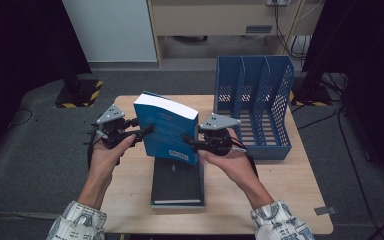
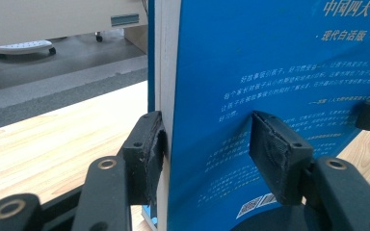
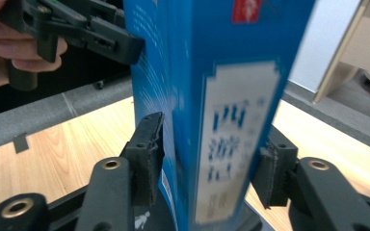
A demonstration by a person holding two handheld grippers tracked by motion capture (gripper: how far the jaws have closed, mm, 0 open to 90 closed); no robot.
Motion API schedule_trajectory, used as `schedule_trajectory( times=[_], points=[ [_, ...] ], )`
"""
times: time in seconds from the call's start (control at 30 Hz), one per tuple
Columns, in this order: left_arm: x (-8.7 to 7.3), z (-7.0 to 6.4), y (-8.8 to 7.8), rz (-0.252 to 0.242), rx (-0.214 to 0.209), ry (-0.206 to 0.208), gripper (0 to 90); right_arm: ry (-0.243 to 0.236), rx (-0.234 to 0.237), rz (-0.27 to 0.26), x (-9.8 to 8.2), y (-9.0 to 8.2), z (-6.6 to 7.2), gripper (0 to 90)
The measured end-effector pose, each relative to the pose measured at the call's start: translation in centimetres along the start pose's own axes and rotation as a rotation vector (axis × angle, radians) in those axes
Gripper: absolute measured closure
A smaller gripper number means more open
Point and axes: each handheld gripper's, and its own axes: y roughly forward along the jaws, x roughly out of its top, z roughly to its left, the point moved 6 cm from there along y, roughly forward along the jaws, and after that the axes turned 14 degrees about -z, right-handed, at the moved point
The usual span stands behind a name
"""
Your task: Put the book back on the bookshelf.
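Grey carpeted floor, dark curtains on both sides, a light wooden desk (image 1: 290, 200) in the middle. At its far right stands a blue perforated file rack (image 1: 260, 105) with several upright compartments. A dark book (image 1: 177, 182) lies flat near the front edge of the desk.

A blue book (image 1: 167, 127) is held upright in the air above the dark one — tilted a little, page edges up, spine toward the right hand.

Left claw (image 1: 147, 131): jaws set about halfway, one pad on each cover near the fore edge; in the left gripper view both pads (image 2: 147, 154) lie against the book, so it is clamped on the blue book.

Right claw (image 1: 186, 140): closed on the blue book across the spine end — in the right gripper view the printed spine (image 3: 231, 134) stands between the two jaws, each pad against a cover. The left claw shows at upper left there, on the far side of the book.
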Motion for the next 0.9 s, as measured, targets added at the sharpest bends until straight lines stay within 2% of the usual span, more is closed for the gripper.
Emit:
schedule_trajectory(
  times=[0.17,0.23,0.33,0.5,0.63,0.73,0.9],
  points=[
    [-0.2,-0.1,0.0,-0.014,0.002,-0.007,43.5,0.0,0.028,-0.026,0.9,0.8,0.1,45.3],
    [-0.4,-0.3,0.1,-0.014,0.009,0.004,41.6,-0.002,0.042,-0.038,1.4,1.1,0.2,43.9],
    [-0.5,-0.4,0.1,-0.019,0.012,0.012,40.0,-0.005,0.083,-0.049,2.0,1.5,0.3,41.3],
    [-0.5,-0.4,0.2,-0.019,0.019,0.01,39.7,-0.008,0.099,-0.075,3.2,2.2,0.1,48.9],
    [-0.6,-0.6,0.5,-0.024,0.02,0.014,34.5,-0.014,0.104,-0.081,3.4,2.2,0.1,55.8],
    [-0.6,-0.6,0.8,-0.028,0.015,0.012,30.9,-0.015,0.105,-0.087,3.4,2.1,0.4,57.7],
    [-0.7,-0.5,0.7,-0.03,0.017,0.016,31.0,-0.031,0.103,-0.075,3.5,2.1,0.9,58.6]
  ],
)
